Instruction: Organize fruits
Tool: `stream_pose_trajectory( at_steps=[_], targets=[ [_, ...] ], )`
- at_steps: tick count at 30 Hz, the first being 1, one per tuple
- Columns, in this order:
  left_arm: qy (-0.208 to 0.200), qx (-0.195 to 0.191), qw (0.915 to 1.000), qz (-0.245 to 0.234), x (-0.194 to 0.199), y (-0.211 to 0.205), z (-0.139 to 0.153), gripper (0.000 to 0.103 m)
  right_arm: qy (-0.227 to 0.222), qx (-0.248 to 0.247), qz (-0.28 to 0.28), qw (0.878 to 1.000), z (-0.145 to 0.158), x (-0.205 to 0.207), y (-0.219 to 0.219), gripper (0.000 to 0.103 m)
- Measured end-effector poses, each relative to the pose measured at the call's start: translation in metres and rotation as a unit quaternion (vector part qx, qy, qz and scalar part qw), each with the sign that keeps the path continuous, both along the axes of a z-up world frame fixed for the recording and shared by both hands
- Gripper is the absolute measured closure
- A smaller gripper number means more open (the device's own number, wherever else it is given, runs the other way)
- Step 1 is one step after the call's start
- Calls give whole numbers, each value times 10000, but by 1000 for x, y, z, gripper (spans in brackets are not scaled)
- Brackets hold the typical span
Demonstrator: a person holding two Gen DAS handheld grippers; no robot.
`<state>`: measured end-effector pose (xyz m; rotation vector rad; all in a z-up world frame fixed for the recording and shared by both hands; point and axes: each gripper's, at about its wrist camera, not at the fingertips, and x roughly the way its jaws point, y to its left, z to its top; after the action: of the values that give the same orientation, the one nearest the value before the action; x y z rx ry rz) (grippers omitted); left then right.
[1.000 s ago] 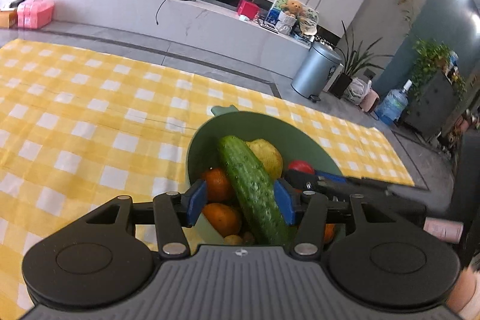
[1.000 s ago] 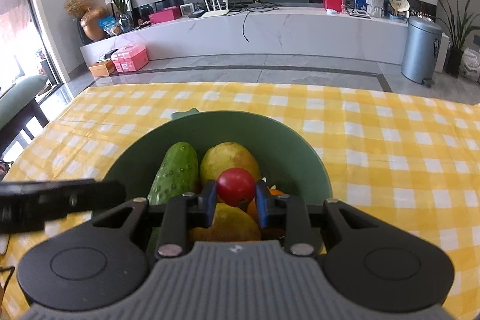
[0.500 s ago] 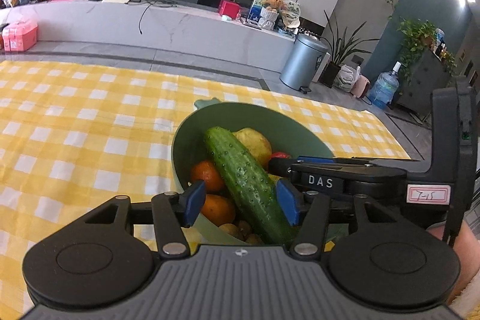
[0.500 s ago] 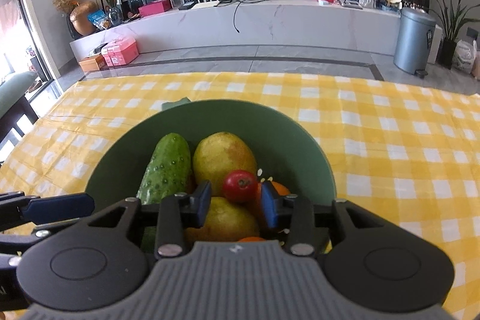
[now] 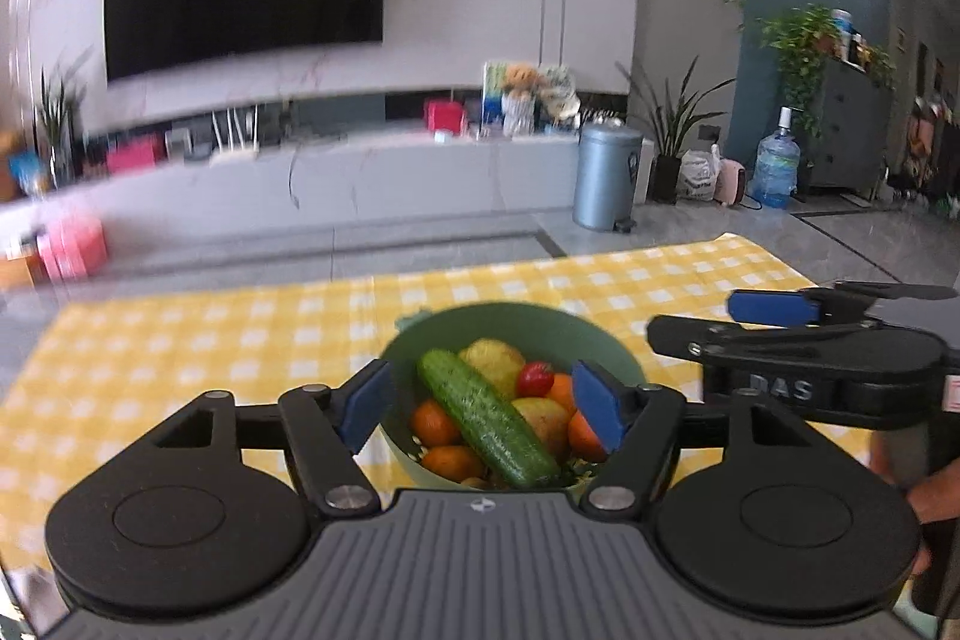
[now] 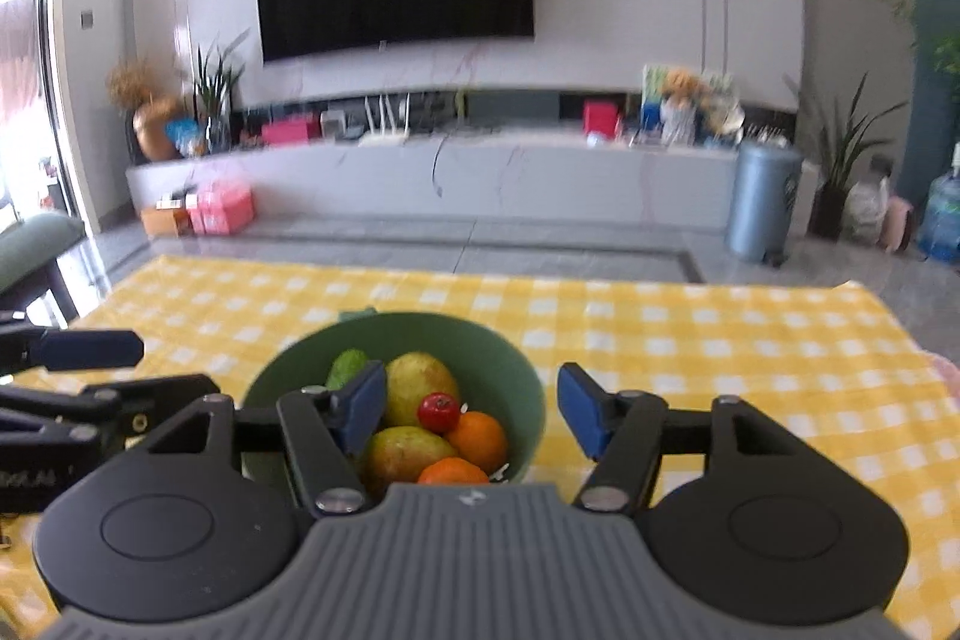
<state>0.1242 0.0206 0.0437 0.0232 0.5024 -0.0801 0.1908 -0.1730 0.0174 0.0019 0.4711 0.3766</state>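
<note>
A green bowl [image 5: 522,325] stands on the yellow checked cloth [image 5: 180,358]. It holds a cucumber [image 5: 483,415], yellow pears [image 5: 492,358], oranges [image 5: 435,421] and a small red tomato [image 5: 535,377]. My left gripper [image 5: 483,412] is open and empty, raised above the bowl's near side. My right gripper [image 6: 471,409] is open and empty, also above the bowl [image 6: 480,340]. In its view I see the tomato [image 6: 439,411], a pear [image 6: 420,385], an orange [image 6: 477,439] and the cucumber tip [image 6: 347,364]. The right gripper also shows at the right of the left wrist view [image 5: 774,307].
The checked cloth [image 6: 720,340] covers the table to its far edge. Beyond it are the floor, a grey bin [image 5: 606,175], a long white TV console [image 6: 480,166] and plants. The left gripper's fingers [image 6: 90,347] show at the left of the right wrist view.
Both grippers have lifted and pulled back from the bowl. The right gripper let go of the red tomato, which now lies in the bowl, and opened wide. The left jaws opened wider.
</note>
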Motion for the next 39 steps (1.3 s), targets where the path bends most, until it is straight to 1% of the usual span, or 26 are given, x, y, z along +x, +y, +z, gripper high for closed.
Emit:
stream_pose_trajectory(
  at_steps=[3,5,7,10,14,16,18,20,24,26,29,33,39],
  targets=[
    [-171,95,9998,-54,-21,-9,7,18,-181,129,-99,9997,7,-36,-14,41],
    [-287,142,9995,-67,-36,-15,9,16,-282,206,-173,9992,9,-60,-23,35],
    [-367,200,9991,-1,-47,-20,7,15,-392,215,-210,9988,10,-83,-28,35],
    [-385,195,9988,232,-63,-22,0,13,-554,116,-258,9981,7,-118,-32,34],
    [-382,78,9986,368,-76,-20,-10,13,-812,-127,-323,9961,-1,-155,-32,28],
    [-562,81,9969,540,-84,-20,-14,13,-918,-268,-400,9946,-8,-170,-32,25],
    [-699,91,9959,570,-90,-20,-18,13,-869,-243,-411,9951,-15,-181,-33,22],
    [-695,101,9961,542,-93,-22,-22,13,-774,-139,-386,9962,-20,-187,-35,17],
    [-460,286,9967,596,-90,-30,-33,12,-717,-87,-408,9965,-28,-188,-34,16],
    [-326,397,9965,654,-87,-33,-42,12,-652,-19,-451,9969,-30,-185,-34,13],
    [-171,356,9973,614,-84,-34,-51,12,-541,108,-483,9973,-37,-179,-37,11],
    [-13,373,9978,545,-76,-35,-60,12,-383,45,-527,9979,-48,-168,-35,11],
    [189,317,9977,572,-69,-30,-75,12,-135,64,-536,9985,-60,-153,-29,11]
  ],
)
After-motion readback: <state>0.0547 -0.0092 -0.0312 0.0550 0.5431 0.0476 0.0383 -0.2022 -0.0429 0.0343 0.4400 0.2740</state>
